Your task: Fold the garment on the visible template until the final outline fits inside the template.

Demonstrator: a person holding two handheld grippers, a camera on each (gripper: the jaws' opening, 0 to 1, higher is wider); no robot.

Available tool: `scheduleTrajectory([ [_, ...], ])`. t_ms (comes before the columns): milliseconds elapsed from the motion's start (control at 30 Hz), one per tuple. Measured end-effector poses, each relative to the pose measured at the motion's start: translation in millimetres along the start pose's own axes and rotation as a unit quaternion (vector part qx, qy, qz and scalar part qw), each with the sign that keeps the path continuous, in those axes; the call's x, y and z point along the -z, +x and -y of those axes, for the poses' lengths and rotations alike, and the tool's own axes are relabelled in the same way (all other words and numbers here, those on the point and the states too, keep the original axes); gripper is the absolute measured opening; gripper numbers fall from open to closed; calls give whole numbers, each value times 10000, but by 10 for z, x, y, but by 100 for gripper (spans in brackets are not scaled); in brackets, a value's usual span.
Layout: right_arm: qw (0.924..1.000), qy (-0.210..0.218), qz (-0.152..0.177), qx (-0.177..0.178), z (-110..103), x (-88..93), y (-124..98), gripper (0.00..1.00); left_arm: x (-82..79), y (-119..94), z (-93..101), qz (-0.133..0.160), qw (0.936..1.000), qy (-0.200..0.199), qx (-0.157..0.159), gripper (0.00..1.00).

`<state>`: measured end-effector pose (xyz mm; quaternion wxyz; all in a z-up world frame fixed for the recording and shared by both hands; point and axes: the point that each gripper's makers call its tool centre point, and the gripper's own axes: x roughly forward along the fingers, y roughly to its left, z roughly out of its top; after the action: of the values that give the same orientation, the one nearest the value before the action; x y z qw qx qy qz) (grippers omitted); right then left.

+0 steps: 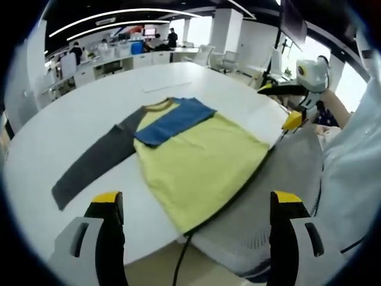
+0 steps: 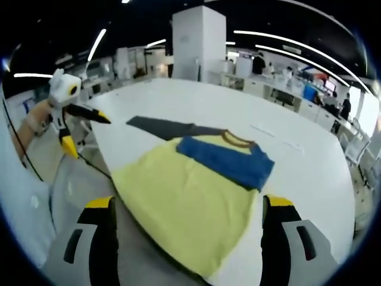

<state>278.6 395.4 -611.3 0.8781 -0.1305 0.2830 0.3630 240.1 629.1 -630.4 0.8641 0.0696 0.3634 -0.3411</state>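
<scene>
**Yellow shirt part-folded on the white table**

We see a yellow long-sleeved cloth shirt [image 1: 199, 170] lying flat on a round white table [image 1: 71, 128]. Its blue sleeve [image 1: 172, 119] is folded across the chest; its dark grey sleeve [image 1: 95, 161] stretches out toward 8 o'clock in the left gripper view. Our left gripper [image 1: 196, 205] and right gripper [image 2: 187, 208] hover near the hem, jaws spread wide, holding nothing. A grey mesh chair back [image 1: 280, 173] sits just beside the table edge.

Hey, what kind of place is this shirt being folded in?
Most likely an open-plan office. The shirt lies on a large white round table, with rows of desks where people sit behind it, office chairs and long strip ceiling lights.
</scene>
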Motion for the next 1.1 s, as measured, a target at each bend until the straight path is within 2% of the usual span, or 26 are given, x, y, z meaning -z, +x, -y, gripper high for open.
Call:
scheduleTrajectory([
  [167,9997,235,32,-84,-29,7,7,100,21,3,-7,-37,10000,-3,8,99],
  [667,9998,123,-160,62,4,116,-19,100,32,0,-13,-32,10000,-33,-19,99],
  [833,9994,314,-79,-89,-48,90,-24,100,47,4,-9,-52,10000,-28,-4,99],
  [1100,9996,243,-132,-52,-55,117,-16,100,55,-12,-30,-36,10000,-46,-54,99],
])
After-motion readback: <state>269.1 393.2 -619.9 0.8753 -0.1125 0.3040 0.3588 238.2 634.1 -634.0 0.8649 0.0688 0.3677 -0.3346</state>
